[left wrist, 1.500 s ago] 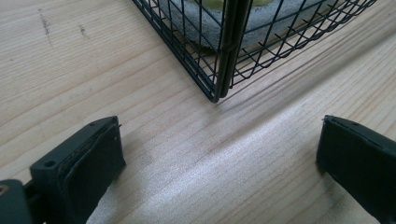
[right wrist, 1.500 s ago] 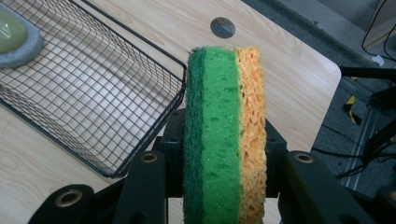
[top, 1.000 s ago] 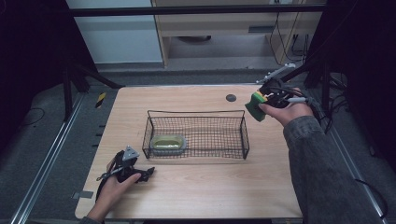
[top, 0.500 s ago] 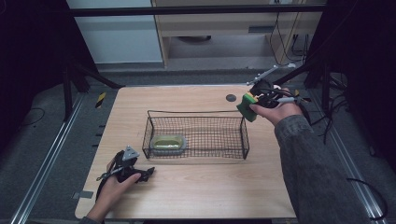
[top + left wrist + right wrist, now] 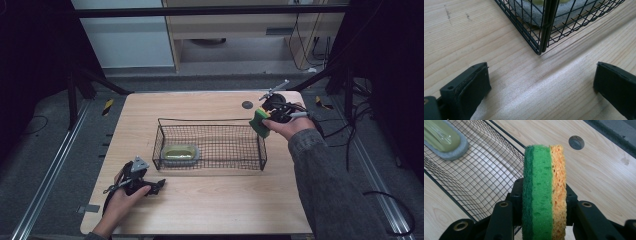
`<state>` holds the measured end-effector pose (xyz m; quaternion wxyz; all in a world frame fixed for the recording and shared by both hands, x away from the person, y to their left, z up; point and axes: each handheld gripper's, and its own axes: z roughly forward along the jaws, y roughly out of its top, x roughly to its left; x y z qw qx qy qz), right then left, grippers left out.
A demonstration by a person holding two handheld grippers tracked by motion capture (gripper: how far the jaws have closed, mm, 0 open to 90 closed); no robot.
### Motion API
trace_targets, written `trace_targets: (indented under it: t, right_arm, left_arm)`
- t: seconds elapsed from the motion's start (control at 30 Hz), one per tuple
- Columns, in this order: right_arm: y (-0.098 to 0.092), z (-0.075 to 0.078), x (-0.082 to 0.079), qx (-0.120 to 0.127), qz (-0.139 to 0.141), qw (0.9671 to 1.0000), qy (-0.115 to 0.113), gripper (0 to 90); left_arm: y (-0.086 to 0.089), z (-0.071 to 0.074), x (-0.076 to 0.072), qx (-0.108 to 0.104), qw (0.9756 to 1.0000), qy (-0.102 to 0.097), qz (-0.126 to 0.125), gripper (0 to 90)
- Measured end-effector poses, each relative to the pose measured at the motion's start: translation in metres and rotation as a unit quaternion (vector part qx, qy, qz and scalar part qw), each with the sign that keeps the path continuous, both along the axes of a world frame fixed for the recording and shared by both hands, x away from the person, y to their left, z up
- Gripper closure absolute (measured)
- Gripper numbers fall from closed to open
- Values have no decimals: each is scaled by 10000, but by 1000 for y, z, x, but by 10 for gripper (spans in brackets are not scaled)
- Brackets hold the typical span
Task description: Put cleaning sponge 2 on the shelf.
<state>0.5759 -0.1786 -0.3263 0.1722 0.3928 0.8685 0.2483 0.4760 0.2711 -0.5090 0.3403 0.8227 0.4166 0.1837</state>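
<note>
My right gripper (image 5: 266, 121) is shut on a green and yellow sponge (image 5: 259, 123), held on edge just above the right end of the black wire basket (image 5: 260, 145). In the right gripper view the sponge (image 5: 544, 192) stands upright between the two black jaws, with the basket (image 5: 486, 182) below and to the left. A green scrubber with a grey base (image 5: 181, 152) lies in the basket's left end. My left gripper (image 5: 156, 186) rests on the table near the front left, jaws open and bare, pointing at the basket's near corner (image 5: 540, 50).
A small dark round hole (image 5: 247, 104) marks the wooden table (image 5: 210, 210) behind the basket. The table's right edge is close to my right hand. Dark floor and metal rails surround the table.
My right hand has carried the sponge left and down, from the table's far right corner toward the basket's right end. The left gripper has stayed where it was.
</note>
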Motion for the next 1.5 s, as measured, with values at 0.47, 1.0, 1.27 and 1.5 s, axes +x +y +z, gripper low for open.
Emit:
trace_targets:
  t: [0.47, 1.0, 1.27, 1.5]
  right_arm:
    - [4, -12, 6, -71, 62, 9999, 56, 642]
    - [13, -27, 10, -134, 111, 9998, 109, 642]
    - [21, -32, 12, -167, 218, 9995, 157, 642]
    - [20, -44, 13, -152, 182, 9994, 253, 642]
  left_arm:
    - [0, 0, 0, 2, 10000, -1, -2, 0]
    - [1, 0, 0, -2, 10000, 1, -8, 0]
    - [1, 0, 0, -2, 10000, 2, -9, 0]
    - [1, 0, 0, -3, 10000, -1, -12, 0]
